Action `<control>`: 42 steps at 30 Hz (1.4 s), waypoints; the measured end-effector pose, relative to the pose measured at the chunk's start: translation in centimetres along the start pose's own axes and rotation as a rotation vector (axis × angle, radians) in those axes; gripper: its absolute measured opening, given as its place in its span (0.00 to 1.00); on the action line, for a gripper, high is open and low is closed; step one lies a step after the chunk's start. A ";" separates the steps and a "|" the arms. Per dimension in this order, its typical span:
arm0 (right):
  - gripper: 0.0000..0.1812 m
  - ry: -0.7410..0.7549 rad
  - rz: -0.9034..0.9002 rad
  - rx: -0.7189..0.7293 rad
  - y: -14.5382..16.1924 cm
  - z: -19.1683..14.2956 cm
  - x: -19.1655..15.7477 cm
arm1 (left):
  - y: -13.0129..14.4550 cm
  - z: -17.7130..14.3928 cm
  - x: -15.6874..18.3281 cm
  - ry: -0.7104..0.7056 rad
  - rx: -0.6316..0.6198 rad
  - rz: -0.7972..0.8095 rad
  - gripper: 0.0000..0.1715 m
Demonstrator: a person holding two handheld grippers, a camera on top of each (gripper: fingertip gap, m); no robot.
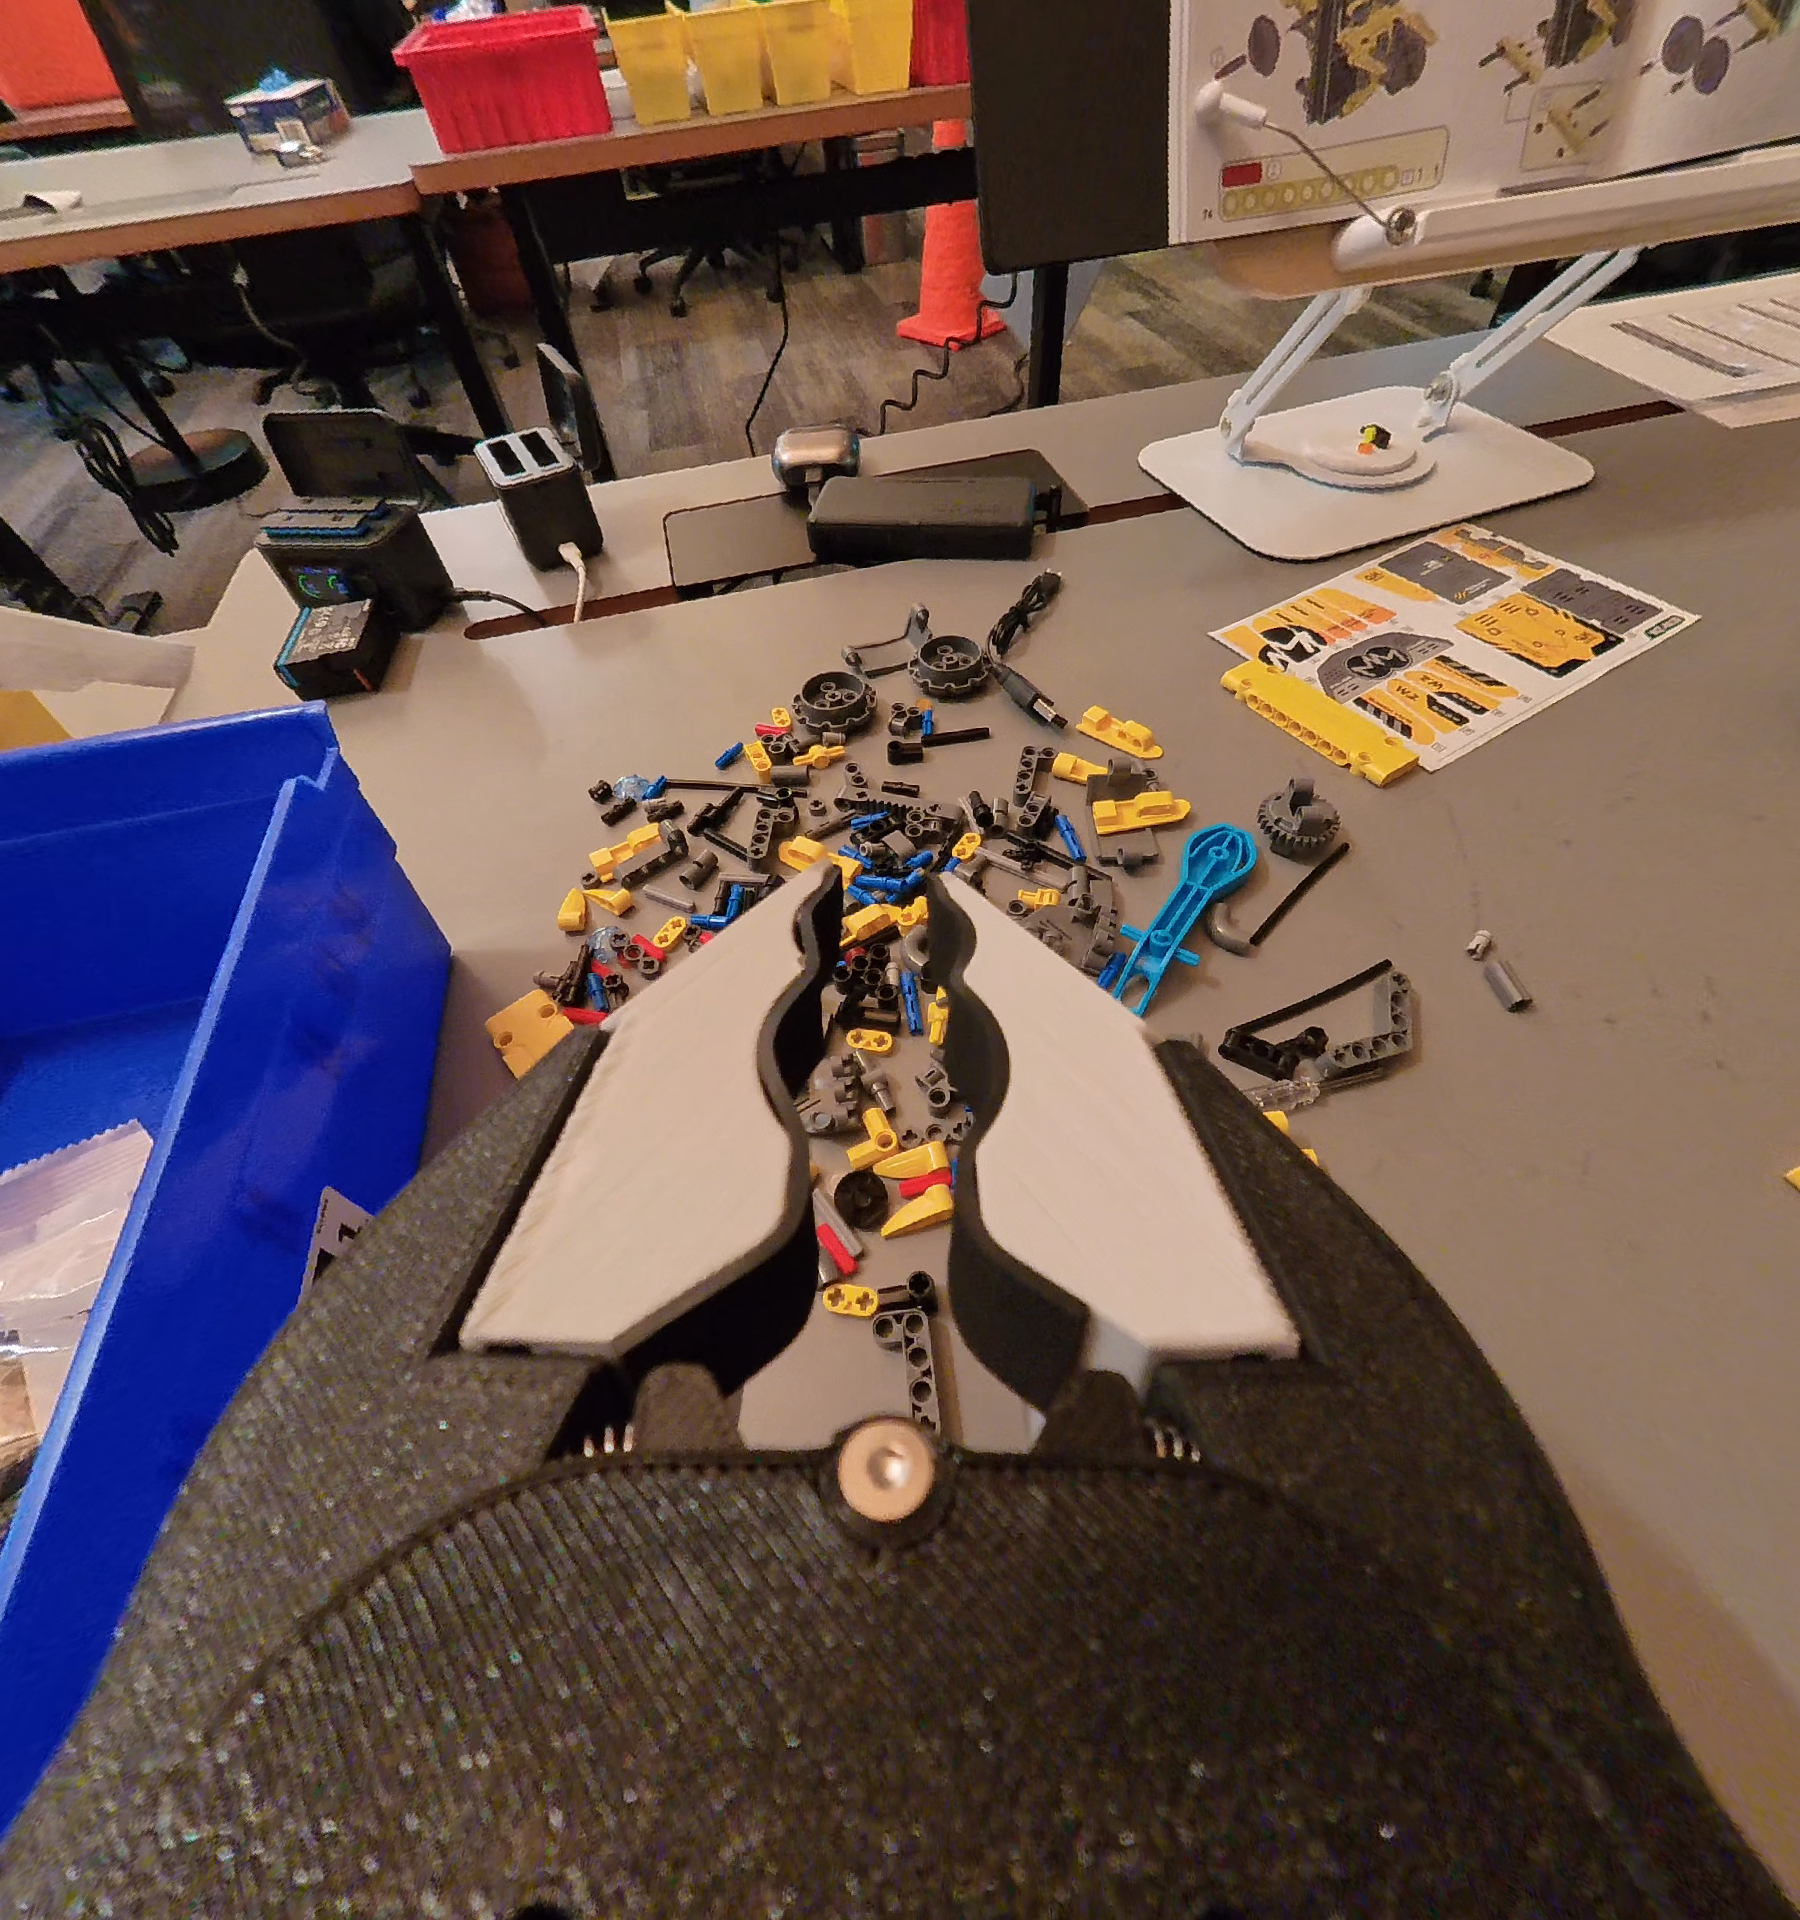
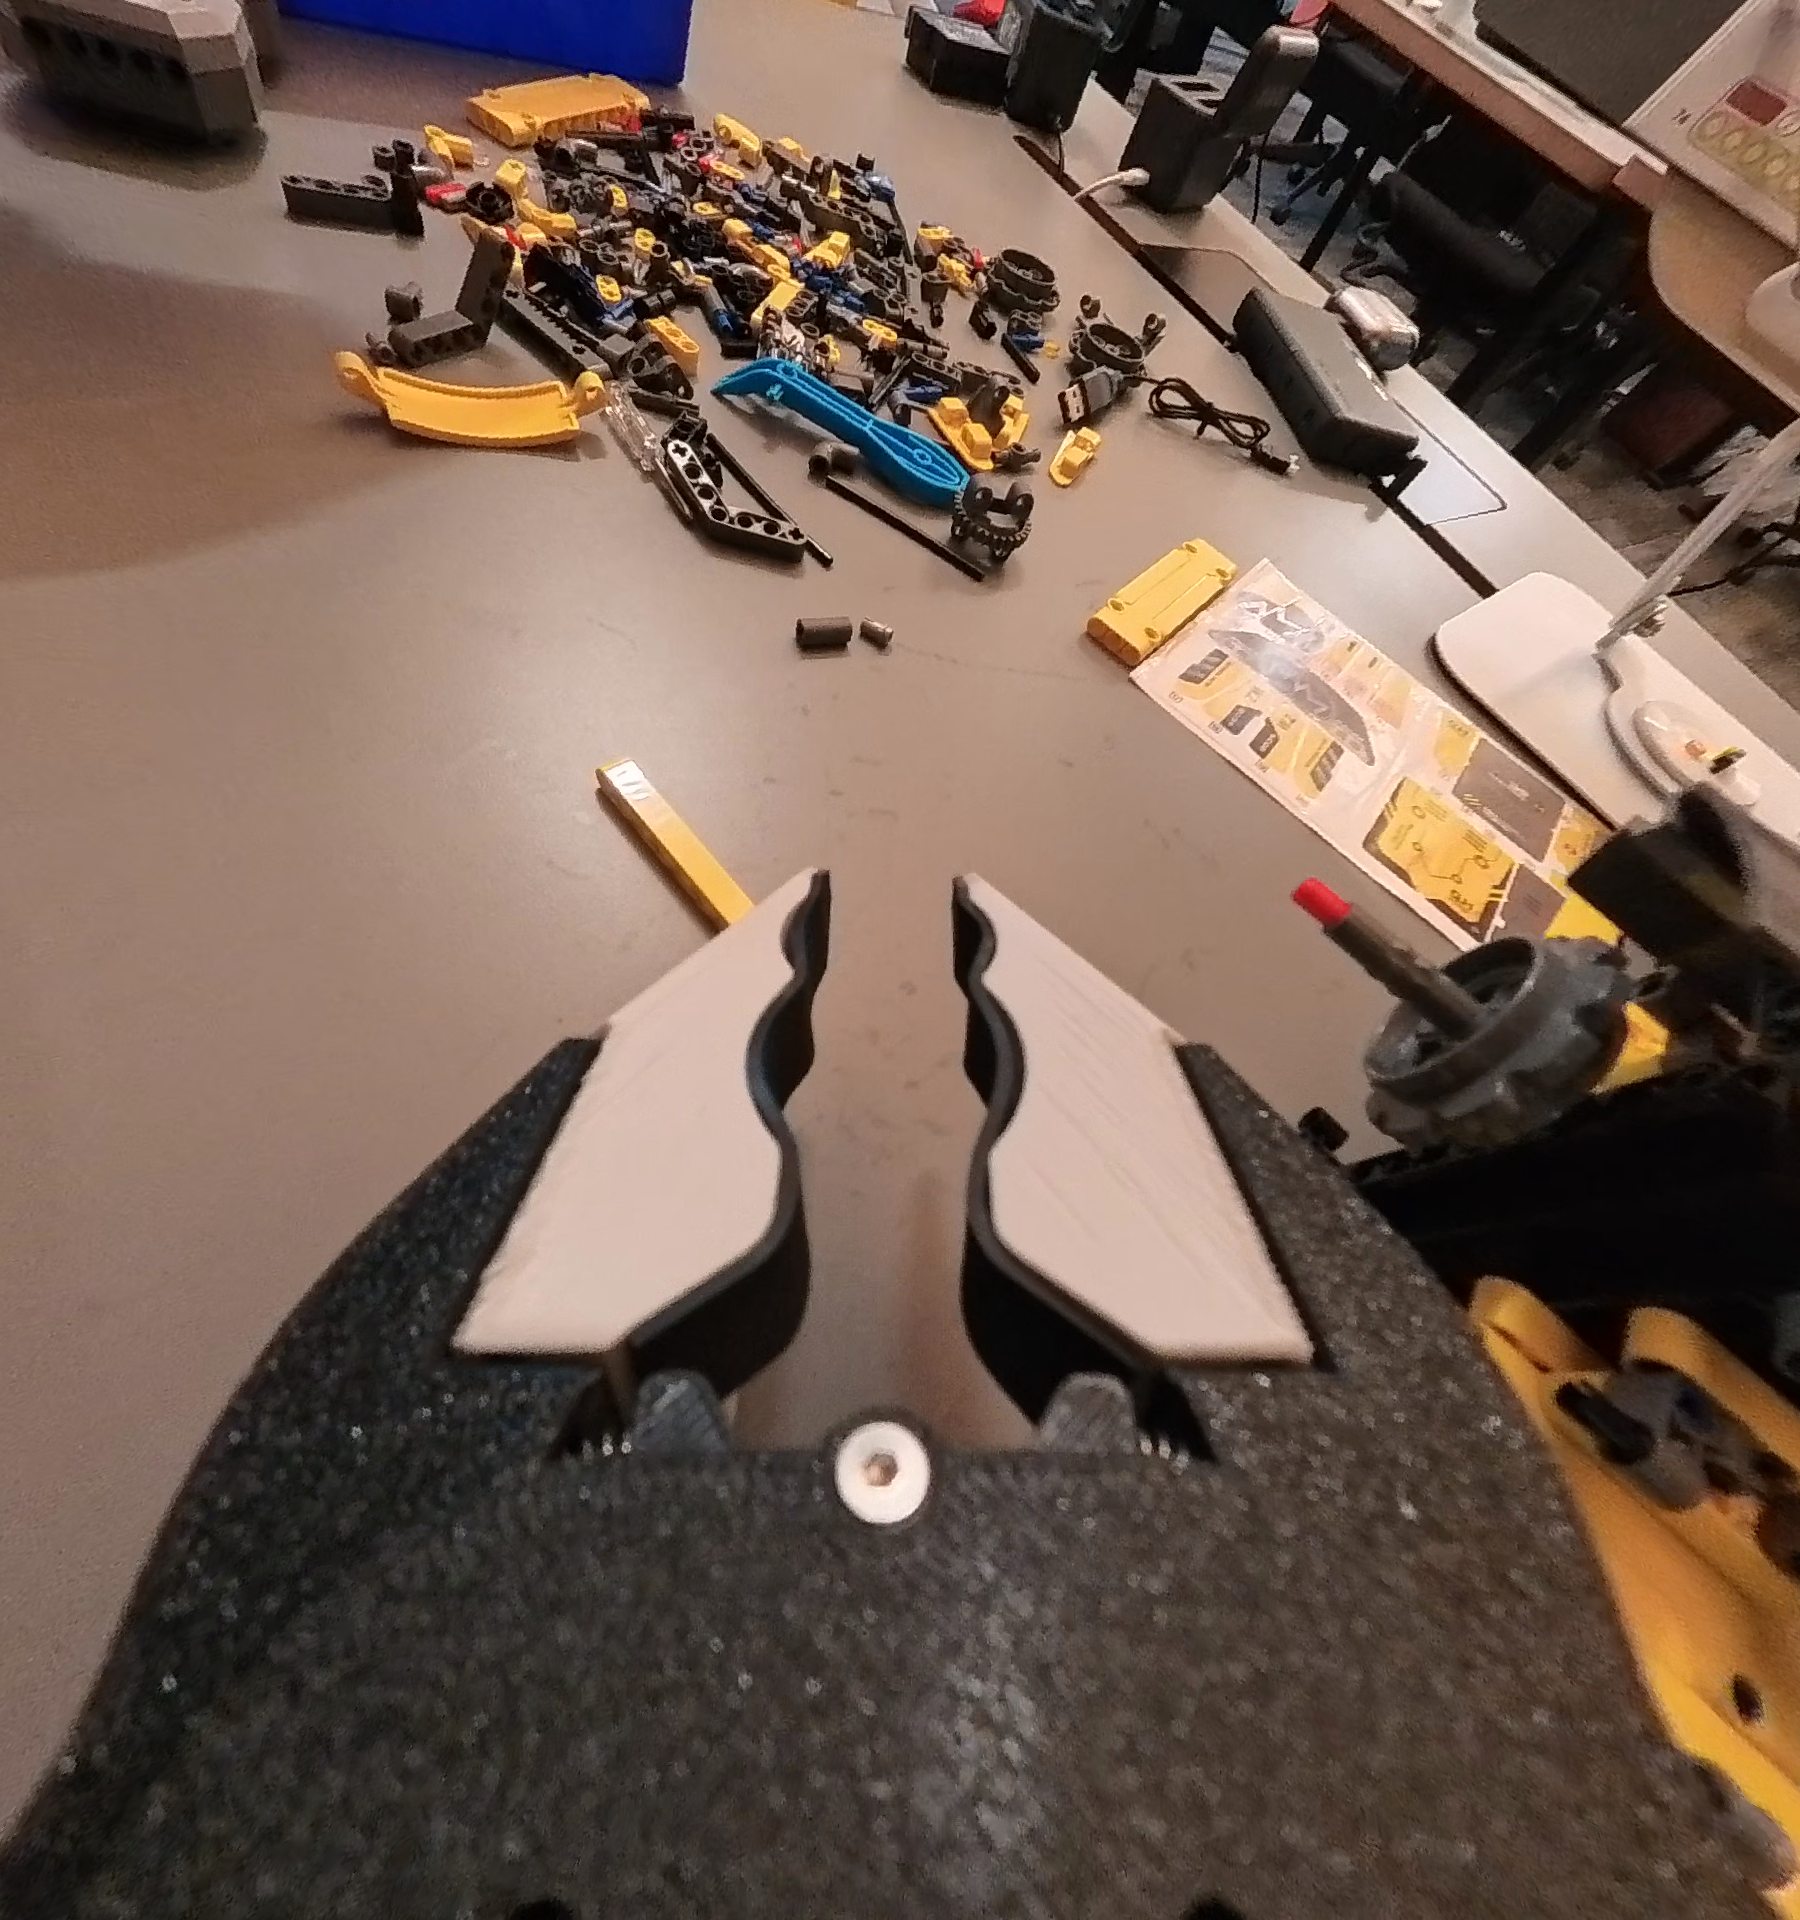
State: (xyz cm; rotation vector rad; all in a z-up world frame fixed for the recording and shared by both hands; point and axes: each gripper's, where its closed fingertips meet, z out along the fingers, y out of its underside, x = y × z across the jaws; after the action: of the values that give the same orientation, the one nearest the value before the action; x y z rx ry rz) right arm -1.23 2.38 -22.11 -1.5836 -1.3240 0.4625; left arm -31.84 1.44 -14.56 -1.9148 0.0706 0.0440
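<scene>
Grey bench point(image 1: 1498, 1039) carries a pile of small building pieces point(image 1: 875, 852); the left gripper point(image 1: 883, 894) hovers over it, jaws slightly parted, empty. Right gripper point(image 2: 891, 894), jaws parted, empty, sits beside a yellow strip point(image 2: 667, 831).

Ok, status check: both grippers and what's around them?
Left gripper open, empty, over parts pile. Right gripper open, empty, over bare table; yellow strip by its left fingertip, half-built model close on its right.

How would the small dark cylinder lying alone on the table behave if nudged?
The small dark cylinder lies on its side on the smooth table, so it probably rolls. It looks light and rigid, likely skidding easily.
</scene>
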 end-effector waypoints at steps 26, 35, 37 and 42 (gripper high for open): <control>0.13 -0.017 0.000 -0.017 0.3 0.2 -0.3 | -0.4 -0.6 -0.6 -0.022 0.018 0.013 0.08; 0.13 -0.018 -0.004 -0.027 0.4 0.3 -0.4 | -0.3 -0.5 -0.7 -0.028 0.014 0.011 0.08; 0.13 -0.018 -0.005 -0.030 0.5 0.4 -0.4 | -0.3 -0.6 -0.8 -0.033 0.017 0.011 0.09; 0.13 -0.018 -0.007 -0.033 0.5 0.4 -0.4 | -0.7 -1.0 -1.8 -0.075 0.045 -0.018 0.10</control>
State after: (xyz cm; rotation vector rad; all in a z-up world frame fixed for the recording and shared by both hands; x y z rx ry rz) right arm -1.42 2.19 -22.85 -1.6045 -1.3574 0.4537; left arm -33.61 0.77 -13.42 -1.8669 0.0039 0.1010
